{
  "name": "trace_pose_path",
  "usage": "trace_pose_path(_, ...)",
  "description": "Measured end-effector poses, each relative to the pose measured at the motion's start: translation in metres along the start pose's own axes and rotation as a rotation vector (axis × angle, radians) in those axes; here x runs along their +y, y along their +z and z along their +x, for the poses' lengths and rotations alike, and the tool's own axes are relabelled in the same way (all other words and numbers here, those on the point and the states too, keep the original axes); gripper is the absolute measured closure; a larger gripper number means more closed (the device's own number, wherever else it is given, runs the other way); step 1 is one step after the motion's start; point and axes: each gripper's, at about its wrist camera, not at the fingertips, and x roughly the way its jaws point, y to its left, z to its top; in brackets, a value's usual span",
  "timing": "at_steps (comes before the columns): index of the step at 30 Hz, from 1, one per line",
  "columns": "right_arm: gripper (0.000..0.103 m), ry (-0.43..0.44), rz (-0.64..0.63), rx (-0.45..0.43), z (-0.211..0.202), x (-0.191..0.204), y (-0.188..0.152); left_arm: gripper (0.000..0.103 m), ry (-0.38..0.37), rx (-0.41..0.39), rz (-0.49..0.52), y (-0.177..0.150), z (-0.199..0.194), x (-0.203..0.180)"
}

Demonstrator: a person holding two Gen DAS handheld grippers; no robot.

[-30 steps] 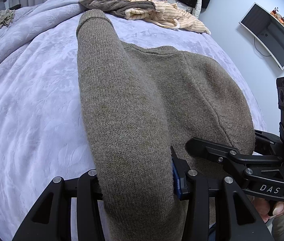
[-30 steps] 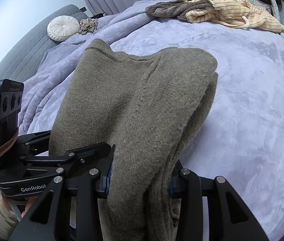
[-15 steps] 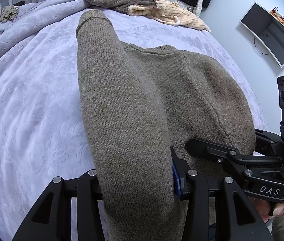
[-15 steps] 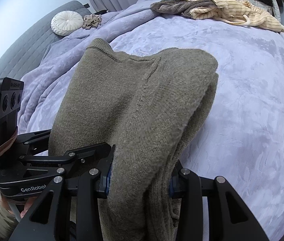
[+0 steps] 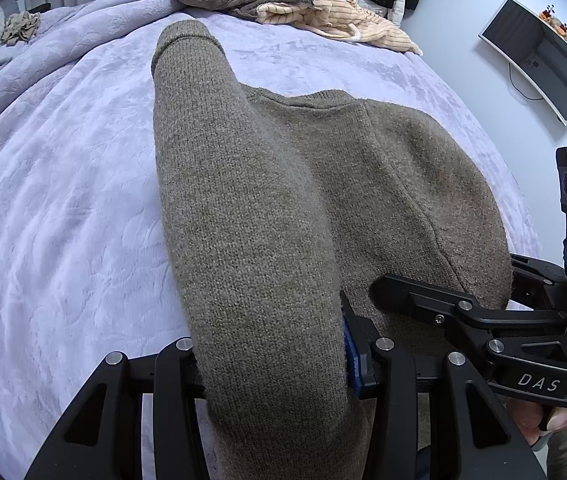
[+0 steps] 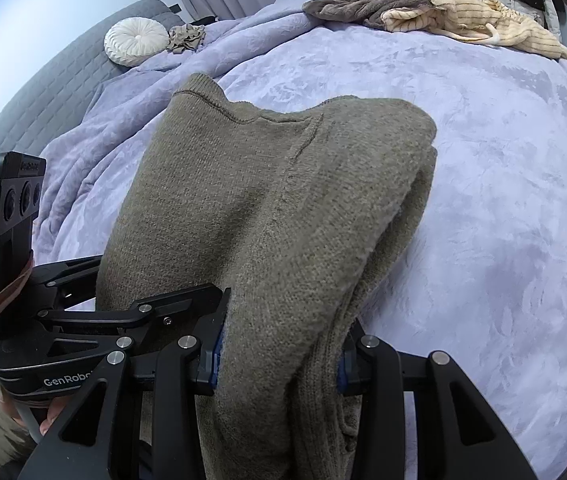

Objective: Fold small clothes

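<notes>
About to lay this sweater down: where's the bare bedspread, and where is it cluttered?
Bare lavender bedspread spreads right of the olive sweater and ahead, up to the beige striped clothes pile. Also bare left of it. Crowded: that far pile, and the bunched bedding by the round pillow.

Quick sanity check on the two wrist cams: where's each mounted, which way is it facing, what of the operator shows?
Left wrist: on the left gripper, angled down along its fingers across the lavender bedspread; jaws clamp the olive-brown knit sweater; right gripper at right, a hand beneath.
Right wrist: on the right gripper, same downward tilt; clamps the sweater; left gripper at left.
Shared: sweater, bedspread, the cream striped garment pile at the far edge.
</notes>
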Motion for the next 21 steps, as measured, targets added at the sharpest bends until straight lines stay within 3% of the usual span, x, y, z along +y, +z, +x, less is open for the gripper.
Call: trace_pose_path(21,0.060,0.013,0.005,0.018,0.0106,-0.0004,-0.0084,0.056,-0.004,0.021,-0.017,-0.0032,0.0100,0.0043)
